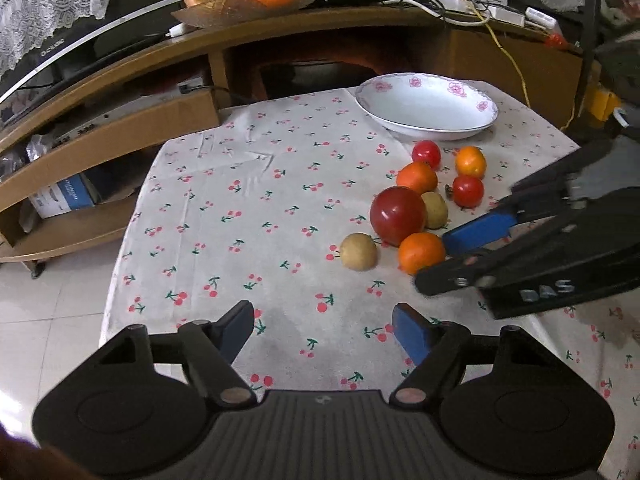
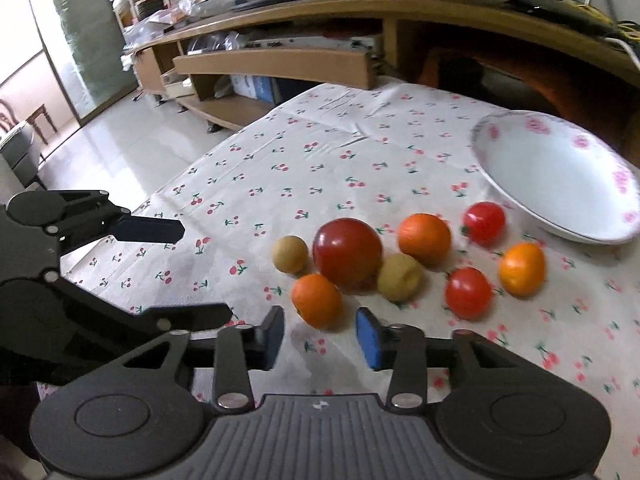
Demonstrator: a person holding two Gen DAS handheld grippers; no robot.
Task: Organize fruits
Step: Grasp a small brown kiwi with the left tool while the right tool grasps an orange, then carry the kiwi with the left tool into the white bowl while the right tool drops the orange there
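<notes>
the fruits lie in a loose cluster on the cherry-print tablecloth (image 1: 248,208), just in front of the white flowered bowl (image 1: 426,110), which holds nothing. the big red apple (image 2: 347,254) sits in the middle, touching a small tan fruit (image 2: 400,277) on one side, with a second tan fruit (image 2: 290,254) just beside it on the other. the nearest orange (image 2: 317,300) rests against the apple's front. further back are another orange (image 2: 425,238), two red tomatoes (image 2: 468,293) (image 2: 484,223) and a yellow-orange fruit (image 2: 522,268) near the bowl's rim.

my right gripper (image 2: 320,336) has its blue pads apart, with the nearest orange just ahead of the gap, not between them; nothing is gripped. in the left wrist view one of its fingers (image 1: 478,234) lies close beside that orange.

my left gripper (image 1: 323,328) hangs over bare cloth with its fingers wide apart, well clear of the fruit.

behind the table stands a wooden tv stand (image 1: 280,32) carrying a glass dish (image 1: 240,6) of oranges and an apple, plus a tangle of cables (image 1: 460,0).
</notes>
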